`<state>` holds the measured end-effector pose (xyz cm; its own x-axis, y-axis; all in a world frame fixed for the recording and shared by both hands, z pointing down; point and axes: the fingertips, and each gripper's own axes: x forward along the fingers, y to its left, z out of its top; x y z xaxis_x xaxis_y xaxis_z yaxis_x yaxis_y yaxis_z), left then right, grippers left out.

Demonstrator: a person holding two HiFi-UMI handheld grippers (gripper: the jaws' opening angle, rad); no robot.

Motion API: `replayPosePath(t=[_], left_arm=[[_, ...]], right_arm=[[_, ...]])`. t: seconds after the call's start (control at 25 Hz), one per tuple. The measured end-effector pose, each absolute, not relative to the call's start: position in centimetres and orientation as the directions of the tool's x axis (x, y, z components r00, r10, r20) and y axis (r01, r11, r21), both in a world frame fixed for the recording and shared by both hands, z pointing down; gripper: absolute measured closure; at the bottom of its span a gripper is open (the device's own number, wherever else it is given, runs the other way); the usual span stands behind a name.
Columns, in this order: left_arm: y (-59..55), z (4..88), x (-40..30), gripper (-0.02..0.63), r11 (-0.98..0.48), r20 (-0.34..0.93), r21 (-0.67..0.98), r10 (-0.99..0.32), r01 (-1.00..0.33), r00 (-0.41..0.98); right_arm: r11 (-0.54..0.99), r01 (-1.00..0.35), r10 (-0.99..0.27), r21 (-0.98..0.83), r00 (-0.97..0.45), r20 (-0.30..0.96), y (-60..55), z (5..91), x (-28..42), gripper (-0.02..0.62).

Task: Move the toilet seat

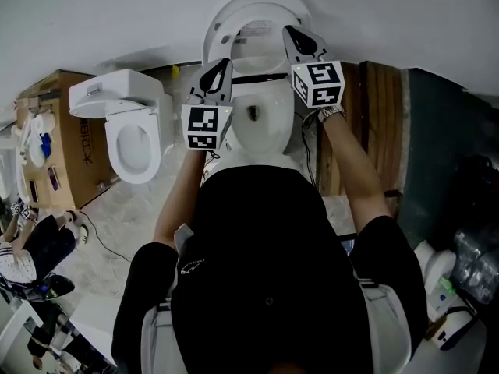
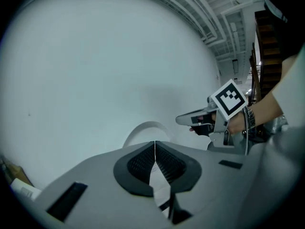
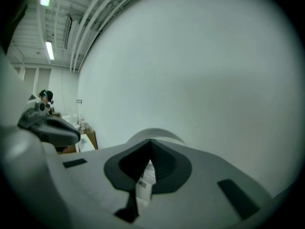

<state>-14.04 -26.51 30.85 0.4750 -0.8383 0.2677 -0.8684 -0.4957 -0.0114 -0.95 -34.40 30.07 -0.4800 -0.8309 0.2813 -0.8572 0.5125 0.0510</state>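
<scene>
Nearest is the person in a black top, both arms stretched forward over the toilet bowl [image 1: 261,127].

The left gripper [image 1: 219,72] hangs over the bowl's left rim. Its jaws are clenched together with nothing between them.

The right gripper [image 1: 294,37] reaches further, up by the right side of the toilet seat [image 1: 228,20]. Its jaws are also pressed together at the tips. A strip of white printed label [image 3: 145,178] shows in the gap low between them (nipped or just seen through, I cannot tell). They do not clamp the seat rim.

The seat stands raised at the far end of the bowl, tipped back with the lid toward the white wall [image 1: 117,14]. It shows as a pale arch just past both sets of jaws.

My read on handling: it is stiff glossy plastic, fairly light, and hinged at the far end, so it only swings and won't lift off. The surface looks slippery for flat pads. The best hold is probably the free rim at the top of the arch, or a side edge, with the jaws opened first and pinching across the thickness. Guide it the whole way, since it could drop and slam if let go.

Off to the left a second toilet [image 1: 132,131] sits by a cardboard box [image 1: 74,150], not involved.
</scene>
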Motion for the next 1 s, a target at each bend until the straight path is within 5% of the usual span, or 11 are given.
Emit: replayPosePath(t=[0.44,1.0], left_arm=[[-17.2,27.3,-7.2,0.592,-0.455,0.246,-0.028,-0.866,-0.890,0.435],[-7.0,24.5,-0.7,0.592,-0.446,0.182,-0.027,-0.882,-0.895,0.434]], right_arm=[[0.548,-0.816,-0.807,-0.181,-0.573,0.142,-23.1,24.2,6.2,0.581],[0.602,-0.793,-0.788,-0.096,-0.609,0.094,-10.0,19.6,14.8,0.581]])
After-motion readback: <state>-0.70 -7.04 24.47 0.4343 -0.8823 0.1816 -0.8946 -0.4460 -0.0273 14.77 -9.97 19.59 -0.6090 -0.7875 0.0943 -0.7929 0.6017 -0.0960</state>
